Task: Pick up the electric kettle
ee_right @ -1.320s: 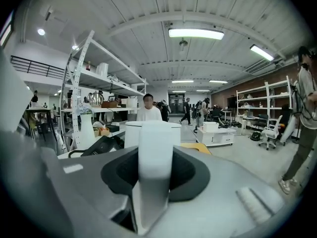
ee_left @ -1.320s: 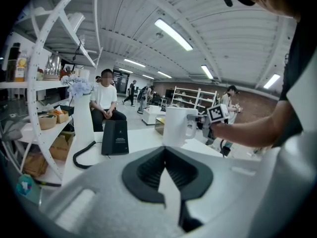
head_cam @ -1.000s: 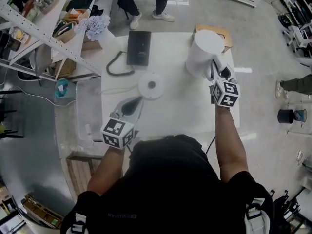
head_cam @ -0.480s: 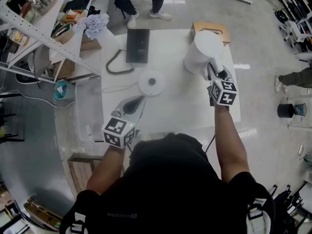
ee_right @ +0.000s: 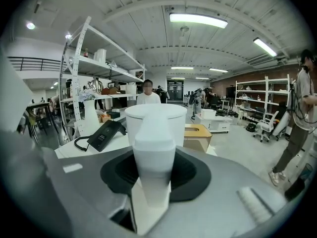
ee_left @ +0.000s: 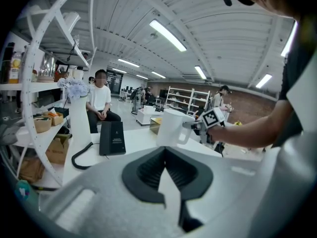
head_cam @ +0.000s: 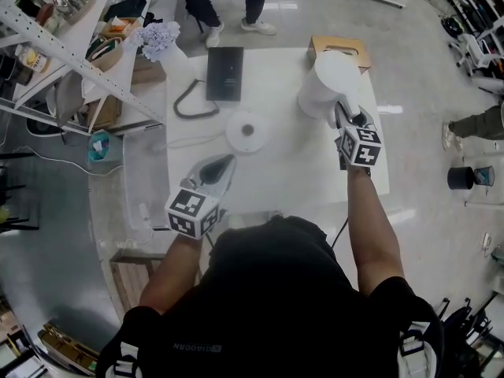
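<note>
Plainly the weak point here is the hold itself: the right gripper [head_cam: 346,116] has its jaws spread to either side of the kettle's handle [ee_right: 154,148], which stands between them, but nothing shows them biting on it yet. The handle looks smooth, broad and tapered. If the jaws close low on it or off its middle, I judge it could slide or twist in the pads. Since the body hangs out beyond the grip, a lift would likely tip the far side down, and any water inside could slop out. A push forward while closing could also shove the kettle farther from the round base [head_cam: 246,132] toward the box [head_cam: 340,48], which lies just past the kettle. The electric kettle [head_cam: 329,85] stands on the white table [head_cam: 299,172] to the right of the round base and a little beyond it, well off it. It is upright, so its long axis runs vertically, and the lid is on top. The handle faces back toward the person and the right gripper; I cannot make out the spout. The left gripper [head_cam: 219,166] hangs on the near side of the round base, fingers pressed together with nothing between them.
</note>
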Action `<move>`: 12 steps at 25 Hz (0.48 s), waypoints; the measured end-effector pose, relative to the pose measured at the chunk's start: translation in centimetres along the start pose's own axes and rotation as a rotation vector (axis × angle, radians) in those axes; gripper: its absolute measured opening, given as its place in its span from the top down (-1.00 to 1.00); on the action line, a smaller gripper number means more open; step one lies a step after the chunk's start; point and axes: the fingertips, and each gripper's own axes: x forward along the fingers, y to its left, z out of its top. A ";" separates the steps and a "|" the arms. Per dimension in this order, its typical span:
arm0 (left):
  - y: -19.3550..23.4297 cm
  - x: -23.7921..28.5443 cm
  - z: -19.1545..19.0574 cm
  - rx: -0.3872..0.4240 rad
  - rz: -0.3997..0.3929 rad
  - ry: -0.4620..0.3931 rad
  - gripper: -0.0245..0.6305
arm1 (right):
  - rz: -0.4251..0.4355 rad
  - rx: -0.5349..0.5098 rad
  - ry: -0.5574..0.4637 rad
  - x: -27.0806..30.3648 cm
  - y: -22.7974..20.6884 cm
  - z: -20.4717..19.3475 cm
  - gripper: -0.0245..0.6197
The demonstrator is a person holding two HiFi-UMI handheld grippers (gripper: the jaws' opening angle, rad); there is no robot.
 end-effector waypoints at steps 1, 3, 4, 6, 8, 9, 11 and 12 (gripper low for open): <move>0.0 -0.2 0.0 0.000 0.000 -0.001 0.92 | -0.002 0.002 -0.001 0.0 0.0 0.0 0.50; 0.1 -0.5 -0.1 0.001 0.000 -0.003 0.92 | -0.008 0.008 0.000 0.0 0.0 0.0 0.49; 0.1 -0.7 -0.2 0.001 0.000 -0.003 0.92 | -0.013 0.011 0.002 0.0 0.0 0.0 0.49; 0.2 -1.1 -0.4 0.002 -0.002 -0.003 0.92 | -0.028 0.014 0.011 -0.1 -0.1 -0.2 0.41; 0.1 -1.5 -0.5 0.003 -0.005 -0.003 0.92 | -0.041 0.016 0.021 -0.3 -0.2 -0.5 0.32; 0.1 -1.7 -0.6 0.004 -0.007 -0.004 0.92 | -0.046 0.017 0.024 -0.6 -0.1 -0.7 0.30; 0.1 -2.2 -0.6 0.007 -0.010 -0.006 0.92 | -0.057 0.019 0.023 -1.3 0.0 -0.9 0.30; 0.0 -2.4 -0.6 0.009 -0.012 -0.007 0.92 | -0.065 0.021 0.020 -1.7 0.0 -1.0 0.30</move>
